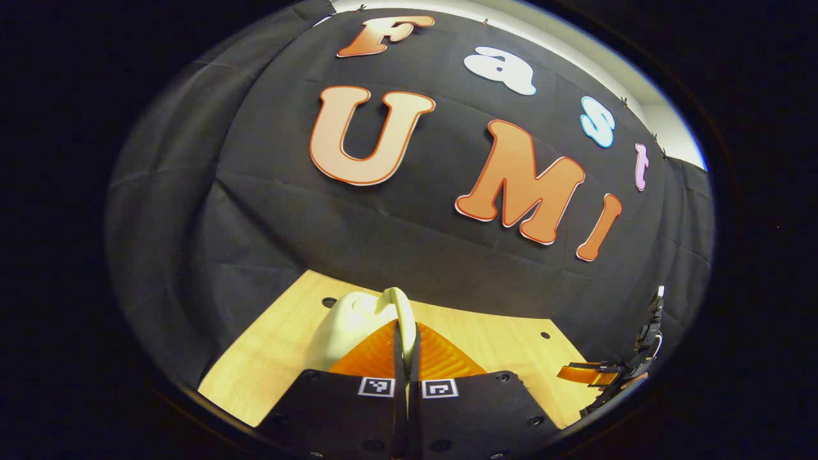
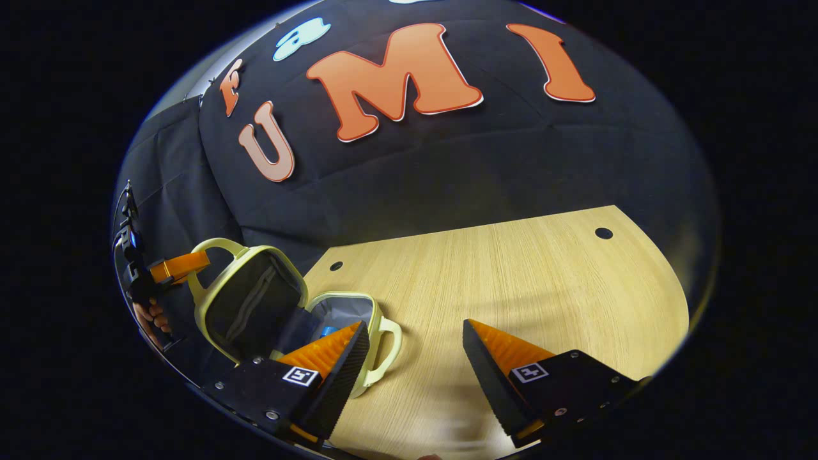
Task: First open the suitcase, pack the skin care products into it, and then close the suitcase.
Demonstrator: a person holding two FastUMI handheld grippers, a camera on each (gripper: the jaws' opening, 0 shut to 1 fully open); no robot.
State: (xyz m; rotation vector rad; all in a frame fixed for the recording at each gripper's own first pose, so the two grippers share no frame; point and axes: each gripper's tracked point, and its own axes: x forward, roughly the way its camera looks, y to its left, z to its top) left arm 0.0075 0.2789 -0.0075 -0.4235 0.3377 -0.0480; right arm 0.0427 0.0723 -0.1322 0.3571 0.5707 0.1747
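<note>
Pale-green suitcase (image 2: 281, 306) is open, lid held up, looks like we're at the closing step

My left gripper (image 1: 406, 345) is pinched tight on the lid's carry handle (image 1: 399, 313), propping the lid (image 2: 246, 306) upright at the table's (image 2: 511, 281) left edge. My right gripper (image 2: 415, 358) hangs wide open with nothing in it, just beside the base. I can spot something blue (image 2: 328, 331) inside, guessing that's the skin care stuff. Next I reckon I need to swing the lid down onto the base, keeping the right fingers clear.
</note>
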